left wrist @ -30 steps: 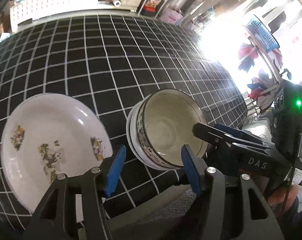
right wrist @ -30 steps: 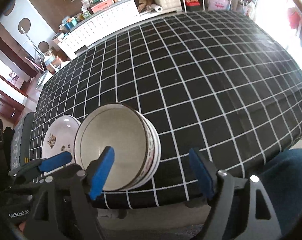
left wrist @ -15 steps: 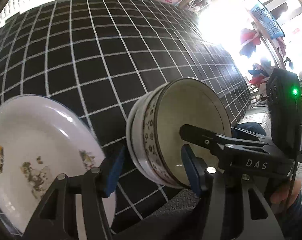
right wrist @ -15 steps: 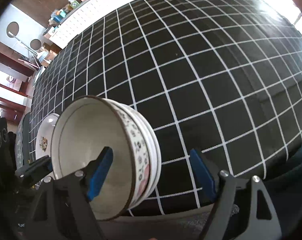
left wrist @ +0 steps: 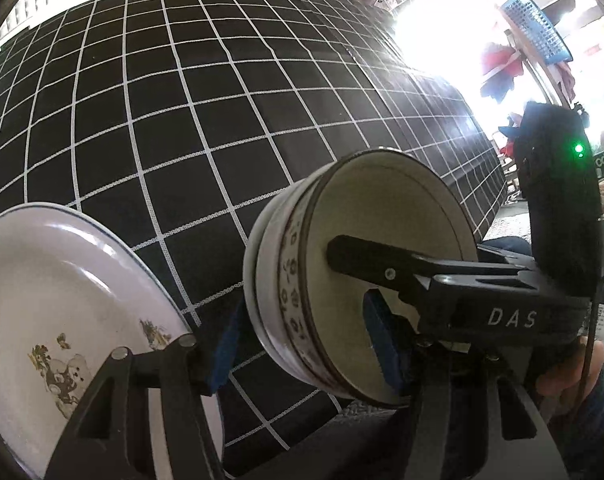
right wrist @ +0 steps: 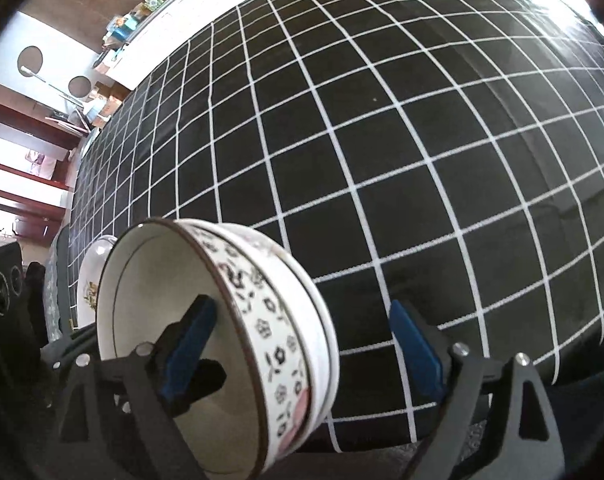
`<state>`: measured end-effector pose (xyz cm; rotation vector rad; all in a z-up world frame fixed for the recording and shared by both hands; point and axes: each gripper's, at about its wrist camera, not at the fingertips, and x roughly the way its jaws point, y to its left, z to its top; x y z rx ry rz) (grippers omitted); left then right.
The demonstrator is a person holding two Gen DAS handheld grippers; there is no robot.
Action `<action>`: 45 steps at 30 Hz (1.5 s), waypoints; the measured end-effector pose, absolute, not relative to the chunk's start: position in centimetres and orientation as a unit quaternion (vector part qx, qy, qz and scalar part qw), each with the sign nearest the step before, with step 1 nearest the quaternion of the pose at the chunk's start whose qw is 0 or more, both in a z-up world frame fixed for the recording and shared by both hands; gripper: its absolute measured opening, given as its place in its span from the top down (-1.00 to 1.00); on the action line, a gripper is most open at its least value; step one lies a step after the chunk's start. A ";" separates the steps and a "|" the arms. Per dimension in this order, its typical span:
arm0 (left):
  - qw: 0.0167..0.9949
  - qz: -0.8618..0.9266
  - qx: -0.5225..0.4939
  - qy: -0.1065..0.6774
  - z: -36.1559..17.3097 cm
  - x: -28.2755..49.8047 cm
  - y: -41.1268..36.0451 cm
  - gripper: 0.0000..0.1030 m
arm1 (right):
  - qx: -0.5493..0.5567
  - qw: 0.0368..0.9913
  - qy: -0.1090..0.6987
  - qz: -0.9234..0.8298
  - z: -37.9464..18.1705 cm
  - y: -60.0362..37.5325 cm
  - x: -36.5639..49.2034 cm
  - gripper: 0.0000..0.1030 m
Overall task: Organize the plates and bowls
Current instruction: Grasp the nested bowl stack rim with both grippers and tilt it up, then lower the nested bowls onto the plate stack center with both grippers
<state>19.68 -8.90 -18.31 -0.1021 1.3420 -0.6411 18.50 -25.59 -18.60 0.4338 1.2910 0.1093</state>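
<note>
A stack of nested white bowls (left wrist: 342,280) with a dark flower band stands near the table's front edge. My left gripper (left wrist: 306,344) straddles the stack's near rim, one blue pad outside and one inside, jaws still wide. My right gripper (right wrist: 302,344) straddles the opposite rim the same way, also open; the stack fills its lower left view (right wrist: 221,340). A white plate (left wrist: 61,312) with animal pictures lies left of the bowls, also showing behind them in the right wrist view (right wrist: 91,284).
The table (left wrist: 181,100) wears a black cloth with a white grid. White cabinets (right wrist: 189,12) with clutter stand beyond its far edge. A blue basket (left wrist: 538,28) hangs at the bright window on the right.
Both grippers have moved in close over the bowl stack, which now sits between the pads of each. The jaws have stayed open.
</note>
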 end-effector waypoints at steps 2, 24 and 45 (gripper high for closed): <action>0.736 -0.289 -0.040 0.611 -18.4 19.7 -9.3 -0.08 | 0.195 0.781 0.591 0.053 -18.5 -25.8 18.1 -0.79; 0.737 -0.259 -0.028 0.623 -19.1 20.2 -14.3 -0.33 | 0.279 0.740 0.607 0.078 -19.4 -27.6 16.6 -0.57; 0.741 -0.248 -0.048 0.623 -18.0 19.0 -16.9 -0.33 | 0.284 0.735 0.615 0.029 -16.7 -25.0 17.0 -0.40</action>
